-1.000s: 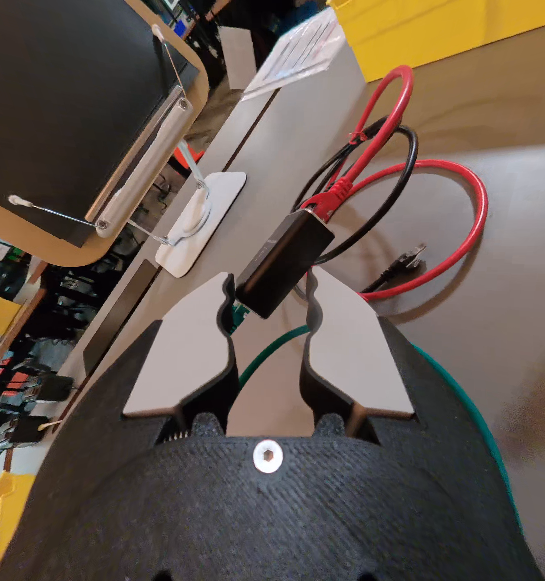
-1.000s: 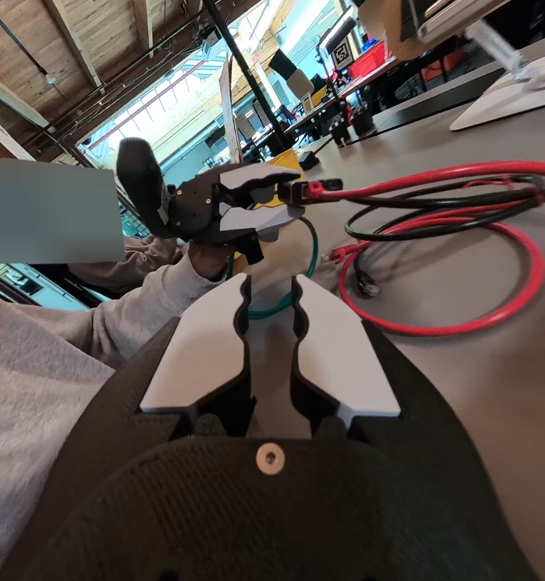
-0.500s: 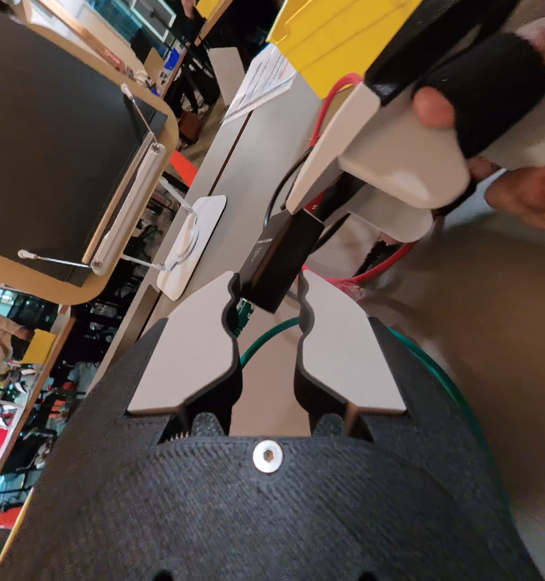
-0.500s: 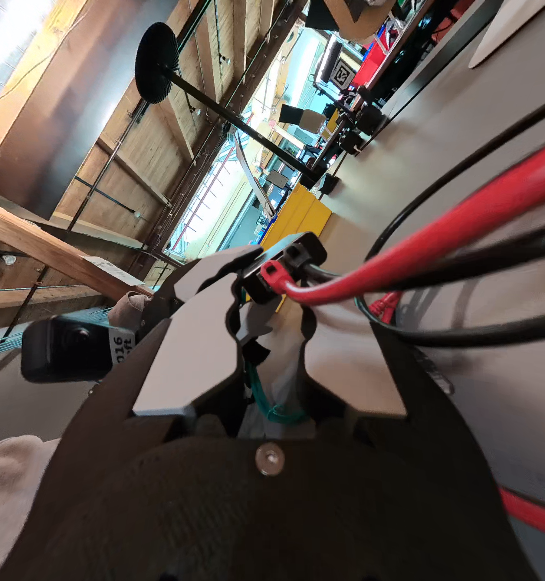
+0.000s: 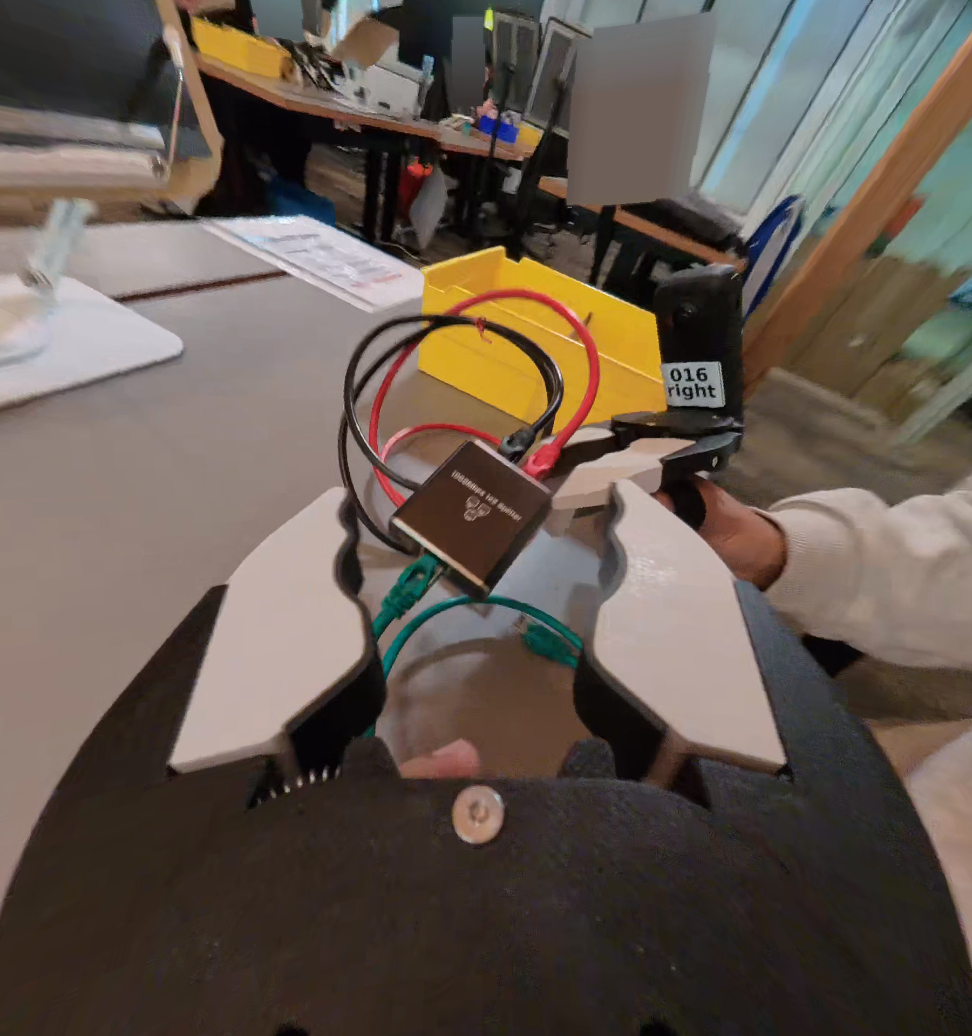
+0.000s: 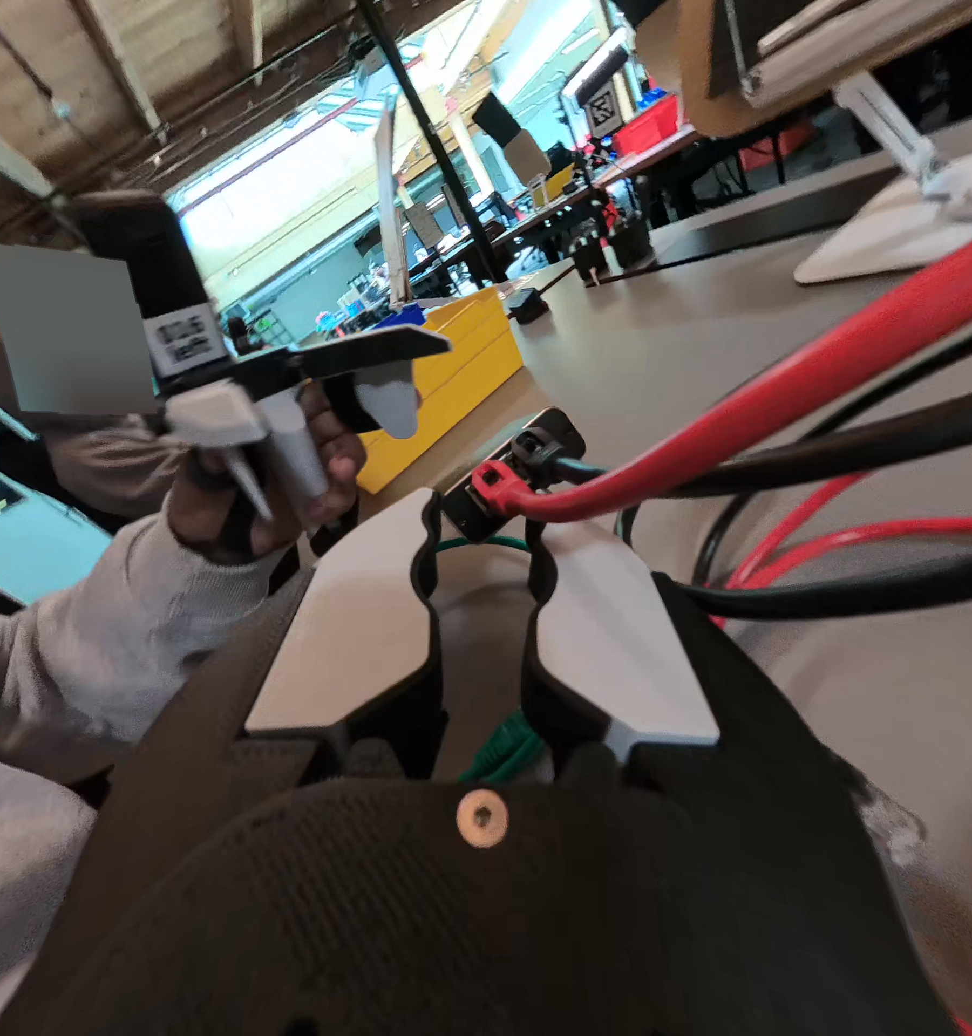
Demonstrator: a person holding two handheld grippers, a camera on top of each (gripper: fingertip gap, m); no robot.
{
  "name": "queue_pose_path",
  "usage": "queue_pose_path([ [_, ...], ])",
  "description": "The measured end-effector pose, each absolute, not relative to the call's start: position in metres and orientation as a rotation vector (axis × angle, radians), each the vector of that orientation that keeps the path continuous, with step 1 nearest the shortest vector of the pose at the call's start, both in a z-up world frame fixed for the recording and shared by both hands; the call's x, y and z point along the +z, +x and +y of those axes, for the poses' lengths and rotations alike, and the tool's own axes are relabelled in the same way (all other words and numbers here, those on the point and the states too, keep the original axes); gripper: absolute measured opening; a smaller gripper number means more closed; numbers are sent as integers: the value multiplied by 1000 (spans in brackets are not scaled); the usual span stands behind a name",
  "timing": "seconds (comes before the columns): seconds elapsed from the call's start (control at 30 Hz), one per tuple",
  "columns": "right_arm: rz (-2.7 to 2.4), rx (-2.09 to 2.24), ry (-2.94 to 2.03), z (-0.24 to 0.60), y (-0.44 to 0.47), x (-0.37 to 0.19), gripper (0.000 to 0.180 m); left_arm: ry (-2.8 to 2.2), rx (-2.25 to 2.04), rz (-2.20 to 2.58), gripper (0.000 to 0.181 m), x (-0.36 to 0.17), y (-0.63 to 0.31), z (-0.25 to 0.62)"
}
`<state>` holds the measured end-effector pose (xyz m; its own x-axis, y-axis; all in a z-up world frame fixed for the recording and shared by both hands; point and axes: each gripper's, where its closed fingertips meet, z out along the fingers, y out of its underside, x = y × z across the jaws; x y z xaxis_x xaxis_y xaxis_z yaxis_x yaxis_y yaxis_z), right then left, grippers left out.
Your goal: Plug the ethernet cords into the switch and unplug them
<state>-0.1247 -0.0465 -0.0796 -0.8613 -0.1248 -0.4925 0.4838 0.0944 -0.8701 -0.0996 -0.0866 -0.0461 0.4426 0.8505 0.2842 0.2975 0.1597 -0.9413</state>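
The black switch (image 5: 472,516) is off the table, tilted, with a red cord (image 5: 590,359) and a black cord (image 5: 354,403) plugged into its far end and a green cord (image 5: 410,588) in its near end. My left gripper (image 5: 477,493) is wide open around it without touching. My right gripper (image 6: 480,518) pinches the switch (image 6: 506,476) at the end by the red plug (image 6: 489,482). It also shows in the left wrist view (image 5: 579,476). The left gripper (image 6: 410,381) shows open in the right wrist view.
A yellow bin (image 5: 528,314) stands on the grey table (image 5: 136,476) behind the cords. A white monitor stand base (image 5: 68,336) is at the far left, with a paper sheet (image 5: 315,252) beyond. The green cord's loose plug (image 5: 551,644) lies under the switch.
My left gripper has opened and let go of the switch. My right gripper, which closed in on the cord end, now holds it. Both views have swung round.
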Motion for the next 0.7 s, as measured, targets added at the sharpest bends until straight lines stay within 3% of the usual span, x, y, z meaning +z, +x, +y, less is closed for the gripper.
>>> queue_pose_path([
  [0.03,1942,-1831,287,-47,-121,-76,29,-1385,486,-1112,77,-51,-98,-93],
  [0.13,1953,-1858,89,-48,-109,-67,29,-1318,342,-1152,77,-69,-97,-107],
  [0.3,1960,-1838,-109,-51,-98,-67,29,-1140,-86,-1118,89,-87,-90,-91],
  [0.7,1876,-1640,-274,-59,-76,-78,29,-1251,-369,-929,43,-103,-66,-46],
])
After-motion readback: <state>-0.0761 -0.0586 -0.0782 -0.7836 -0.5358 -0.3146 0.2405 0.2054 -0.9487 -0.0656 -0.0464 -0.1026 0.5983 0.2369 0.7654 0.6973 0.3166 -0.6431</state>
